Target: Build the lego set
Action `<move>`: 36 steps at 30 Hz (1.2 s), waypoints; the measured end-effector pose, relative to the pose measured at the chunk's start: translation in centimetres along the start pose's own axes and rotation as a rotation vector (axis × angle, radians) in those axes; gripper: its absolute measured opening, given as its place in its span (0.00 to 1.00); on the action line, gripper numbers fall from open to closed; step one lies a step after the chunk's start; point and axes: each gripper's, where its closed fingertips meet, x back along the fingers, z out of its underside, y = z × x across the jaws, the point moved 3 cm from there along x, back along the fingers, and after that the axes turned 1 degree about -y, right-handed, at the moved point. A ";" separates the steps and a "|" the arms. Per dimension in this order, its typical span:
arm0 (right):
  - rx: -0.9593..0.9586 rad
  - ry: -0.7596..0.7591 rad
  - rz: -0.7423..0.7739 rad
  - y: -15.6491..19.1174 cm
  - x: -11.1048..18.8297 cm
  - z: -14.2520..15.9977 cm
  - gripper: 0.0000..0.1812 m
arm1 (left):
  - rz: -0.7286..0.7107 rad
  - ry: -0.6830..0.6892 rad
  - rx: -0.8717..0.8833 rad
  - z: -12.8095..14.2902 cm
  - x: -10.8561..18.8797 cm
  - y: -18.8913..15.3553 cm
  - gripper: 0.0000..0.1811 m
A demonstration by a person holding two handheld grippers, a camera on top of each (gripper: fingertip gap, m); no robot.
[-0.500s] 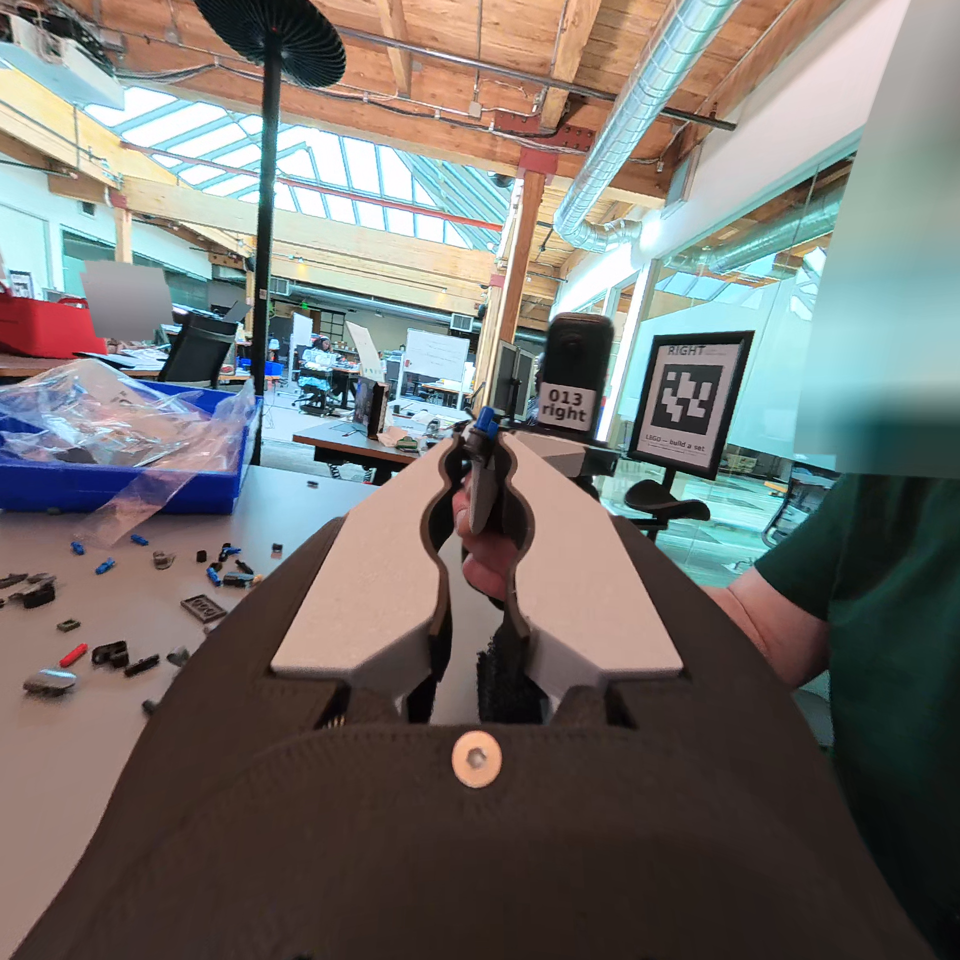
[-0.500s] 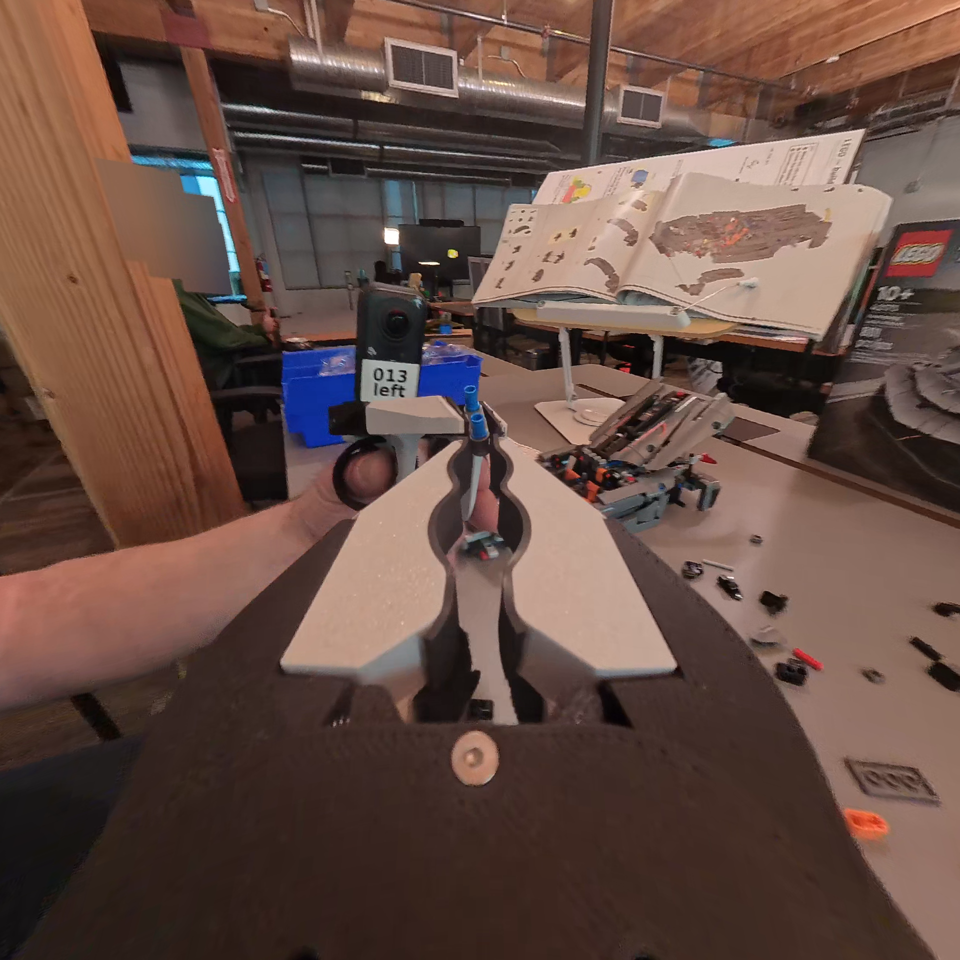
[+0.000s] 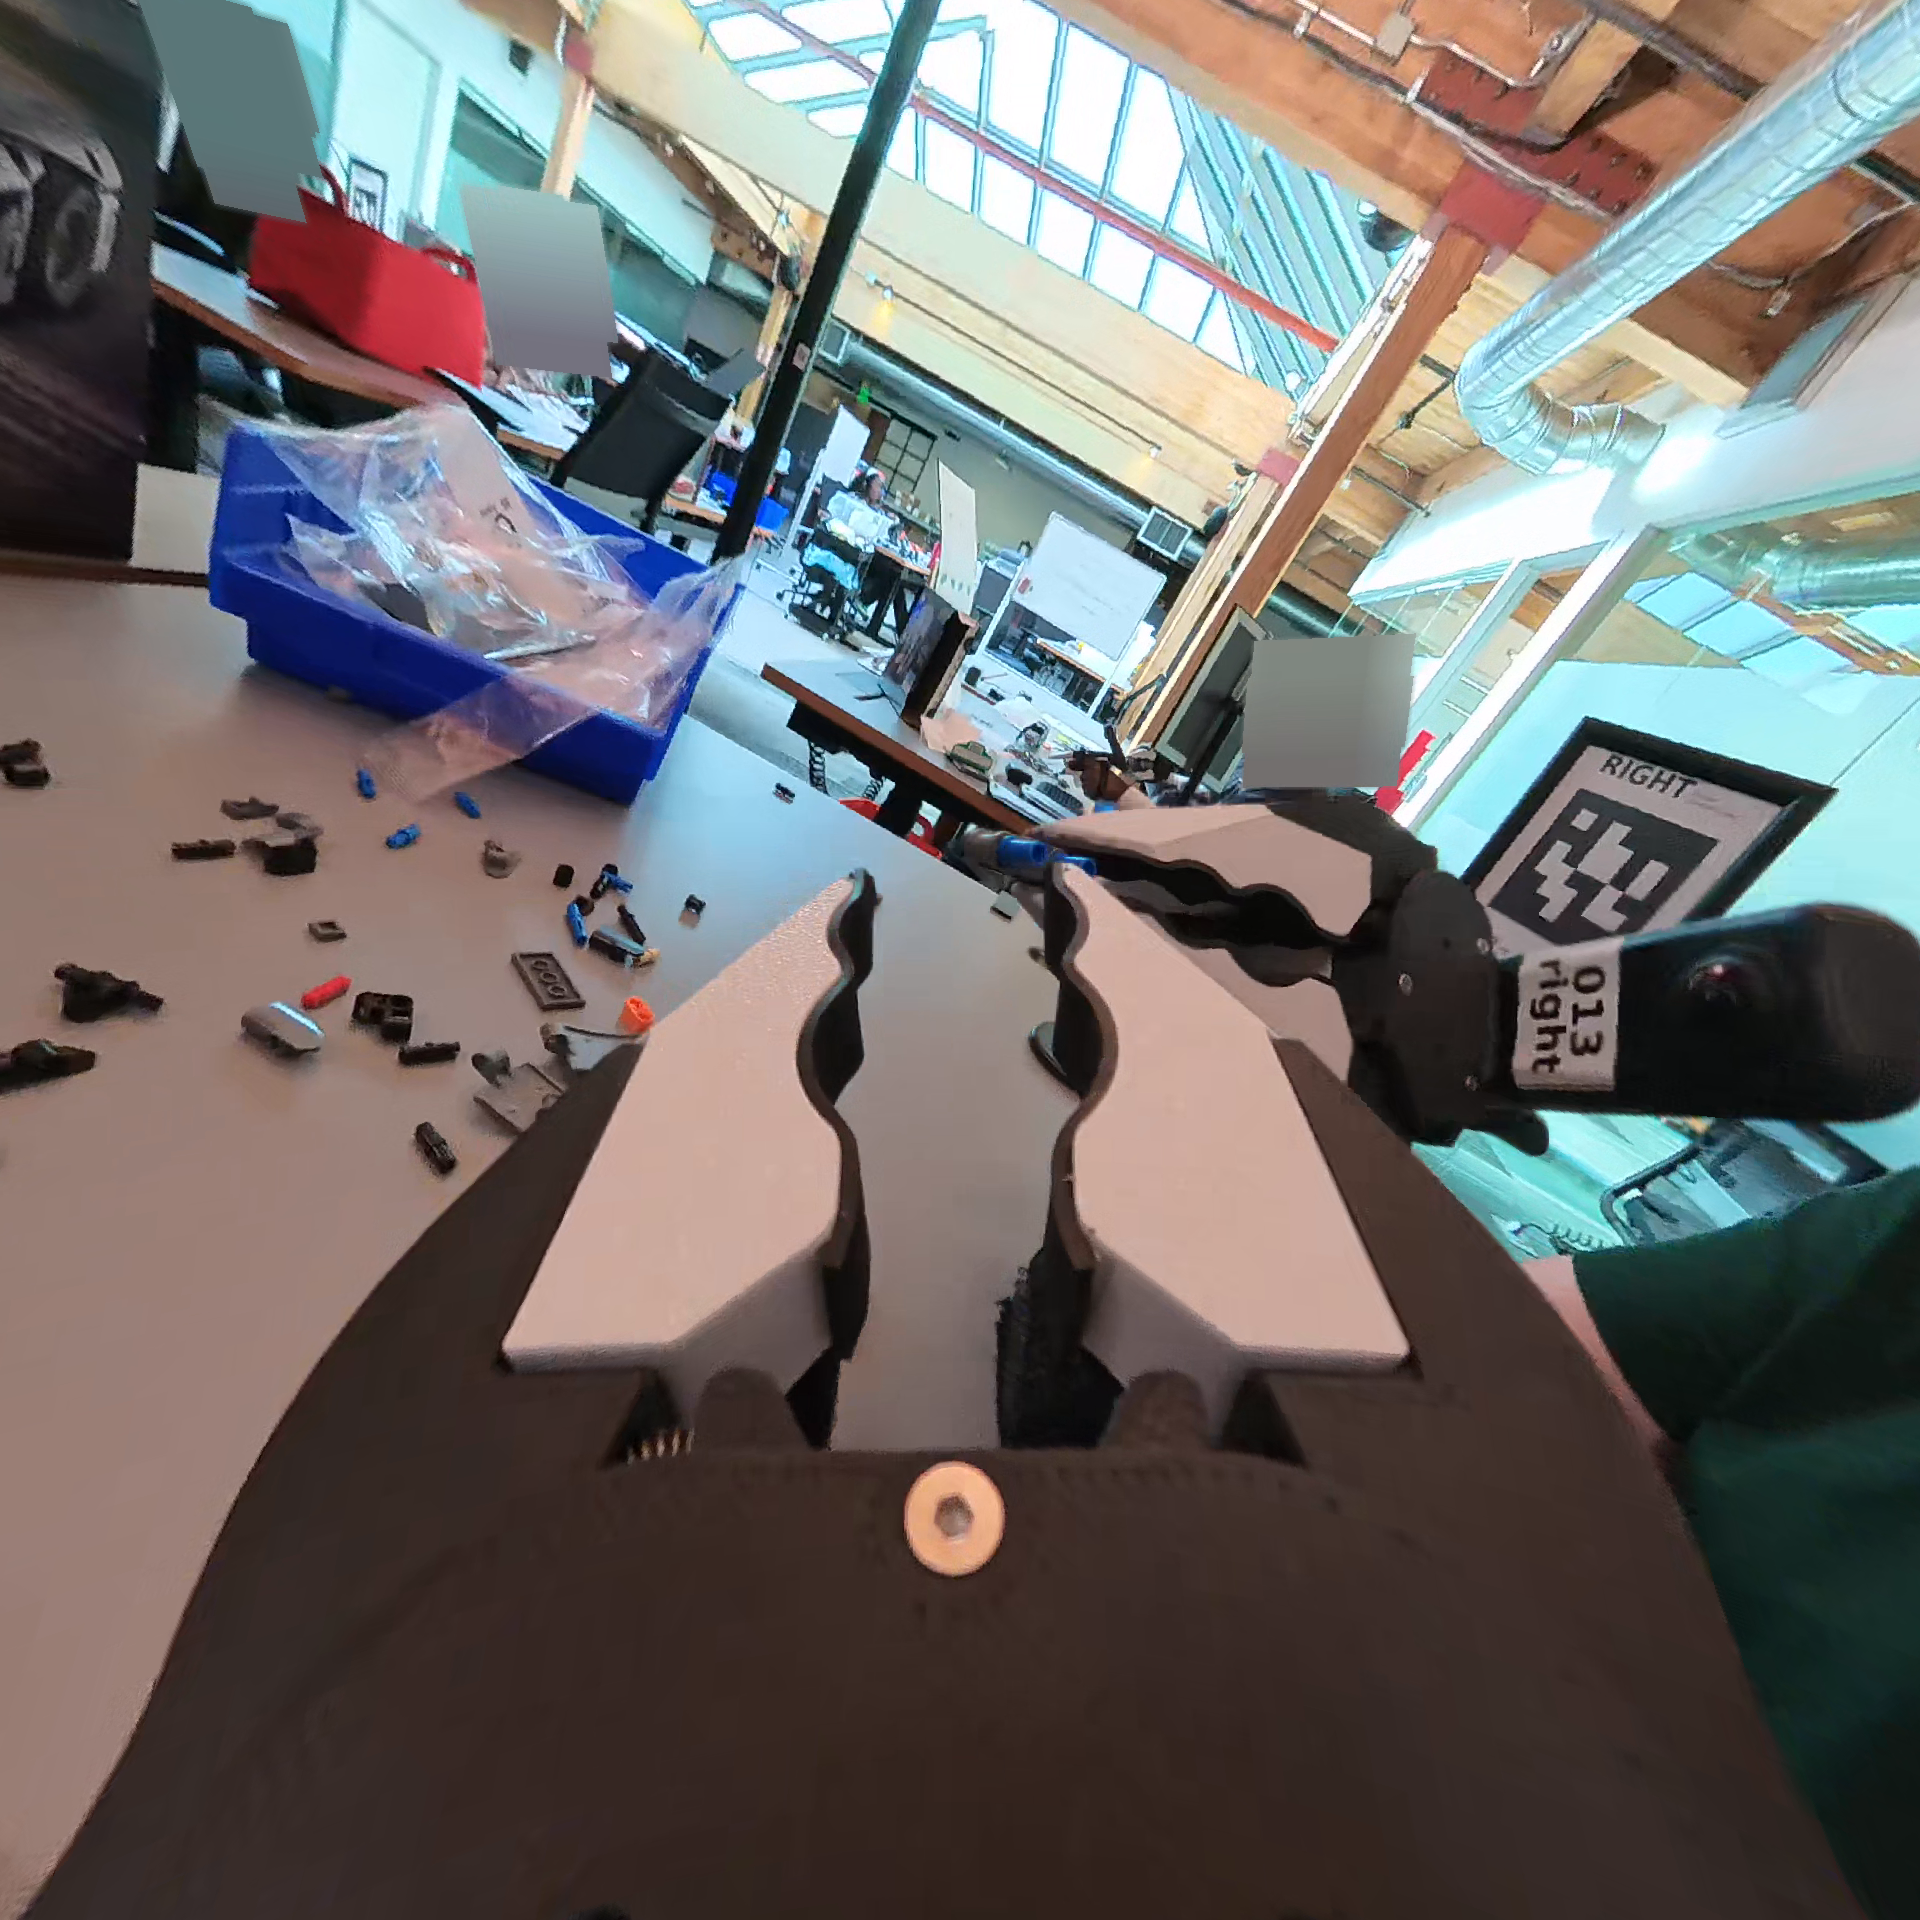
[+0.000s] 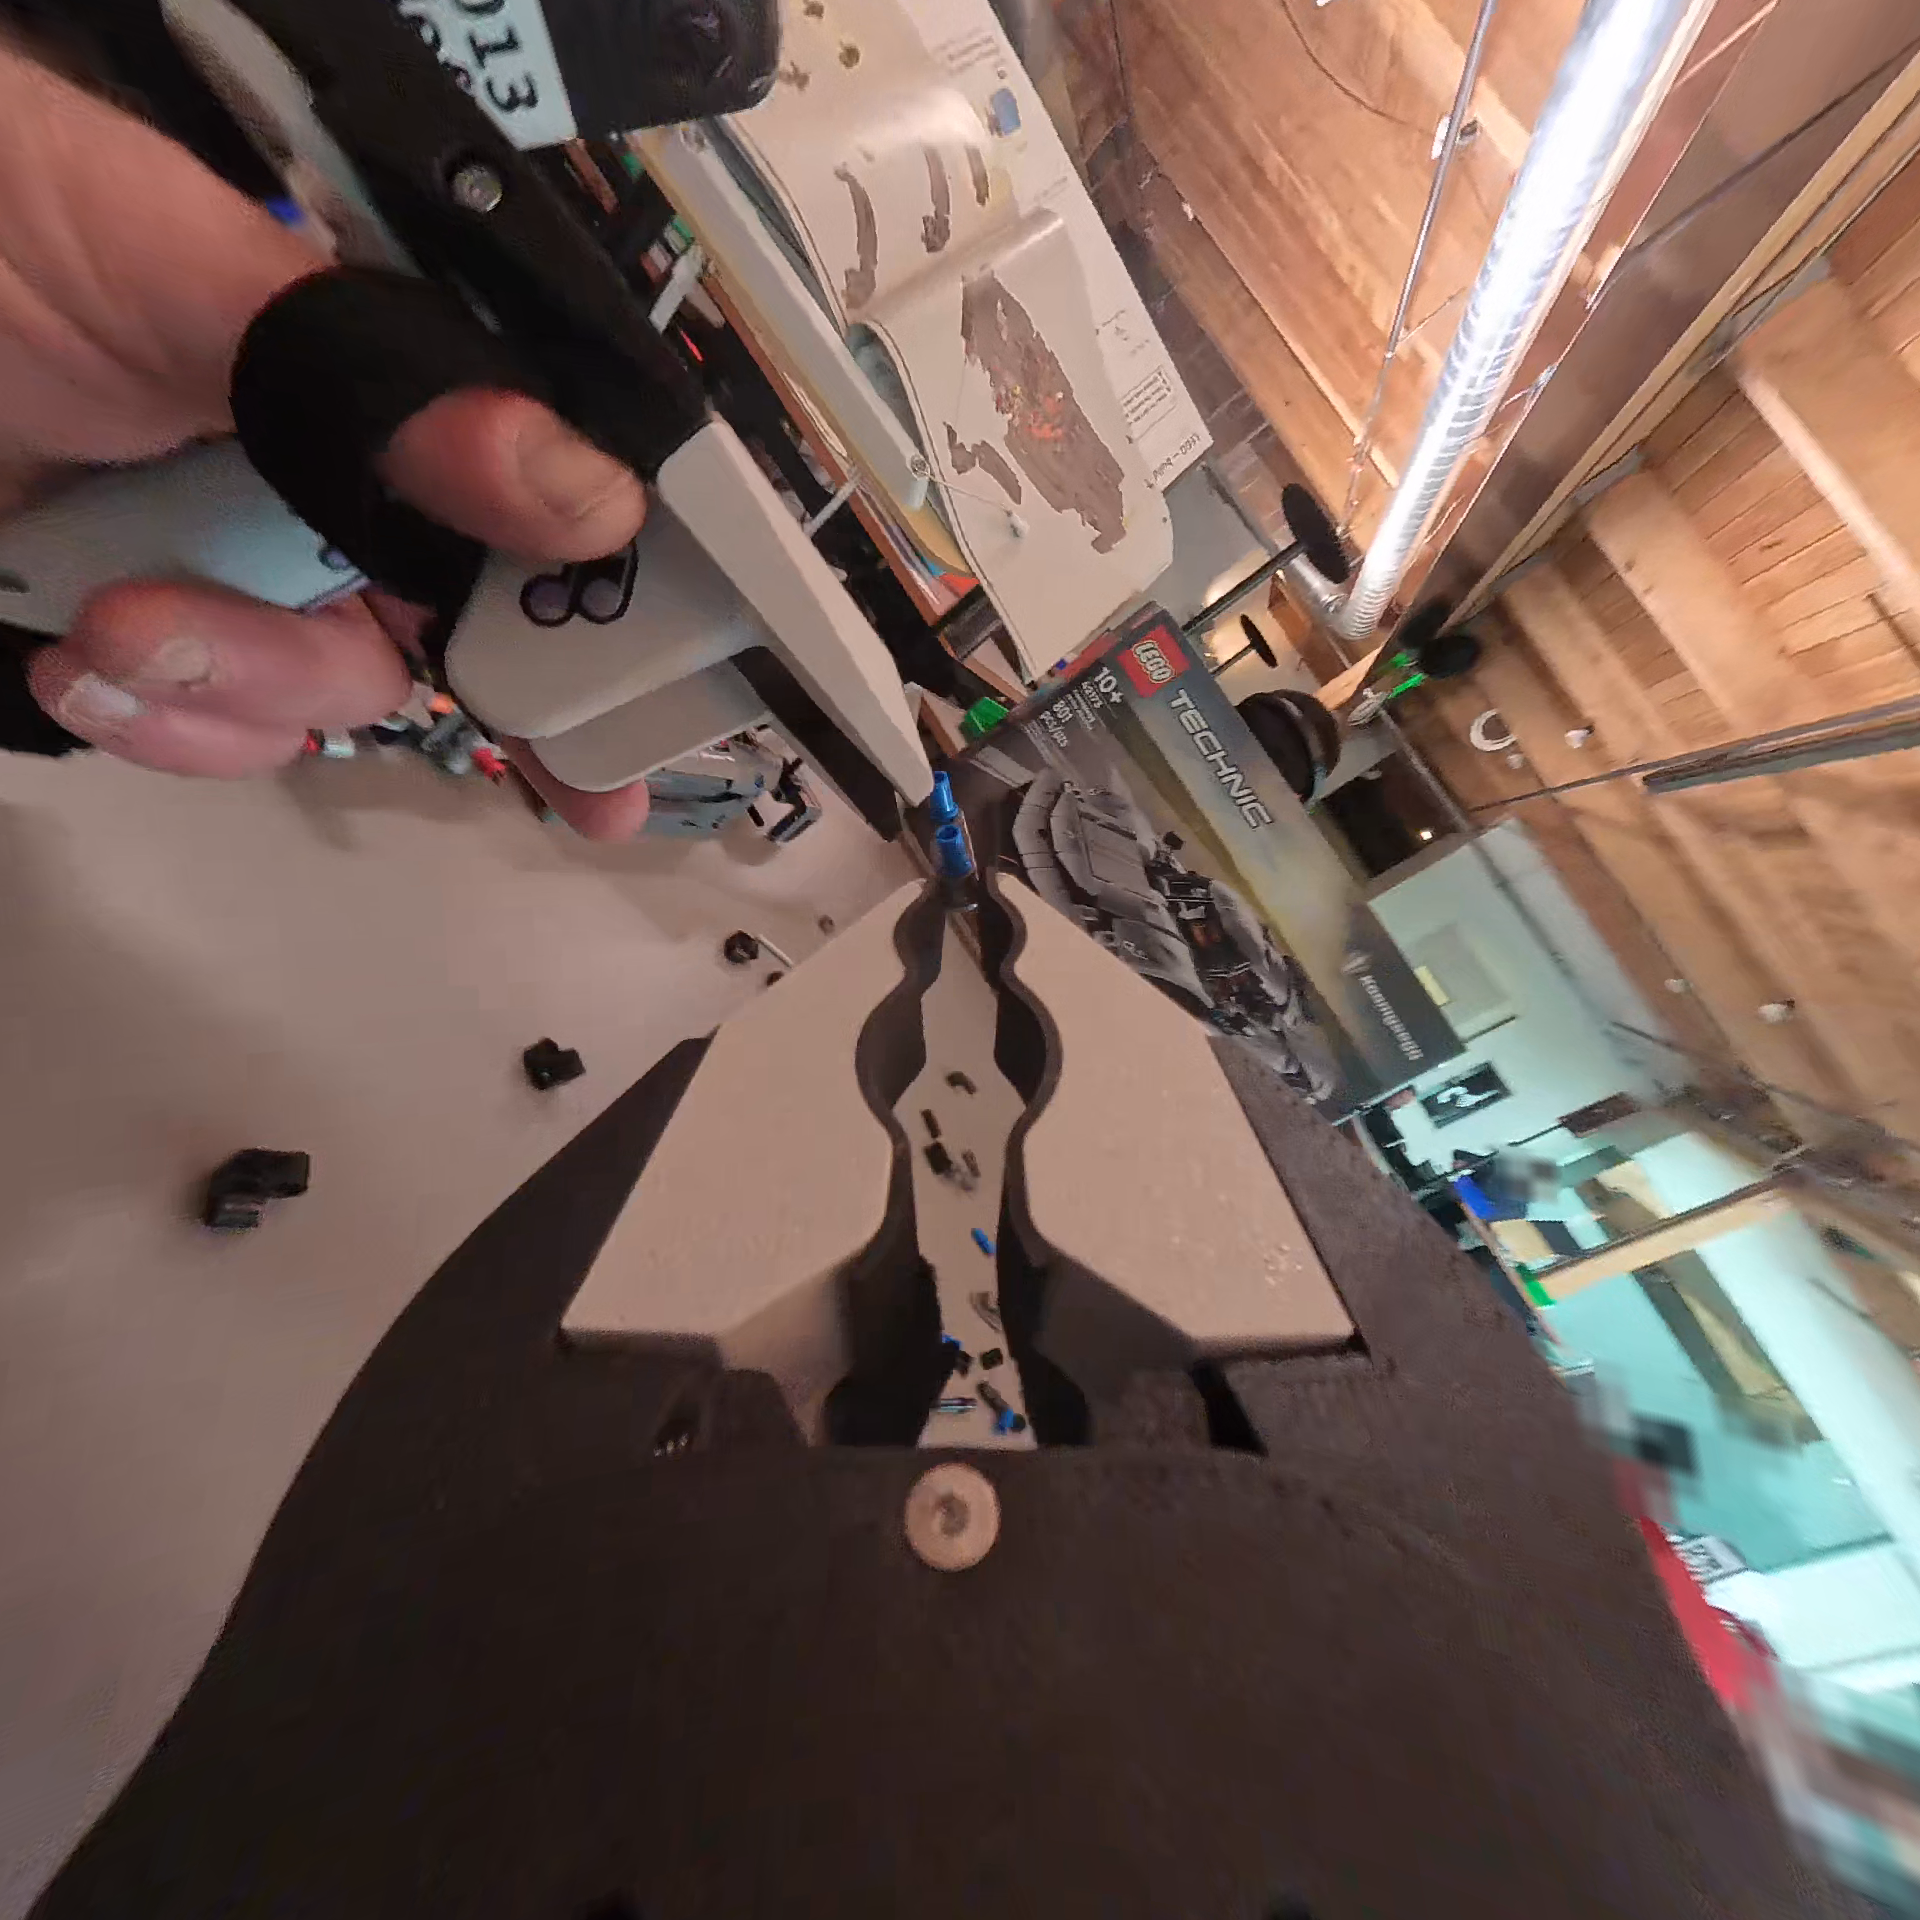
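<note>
Half a second ago both grippers pinched the small piece with blue pins together; now the left gripper has let go and its fingers stand apart with nothing between them. That piece sits at the tip of the right gripper, whose fingers are closed on it, as far as the blurred view shows. It is above the table, over loose parts. The hand-over seems finished. Next, the piece must go to the half-built model, which I cannot see clearly here.
</note>
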 end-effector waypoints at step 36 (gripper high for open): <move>-0.604 -0.122 -0.448 0.2 -0.3 1.6 0.13 | 0.024 0.090 -0.280 -0.3 0.3 0.3 0.01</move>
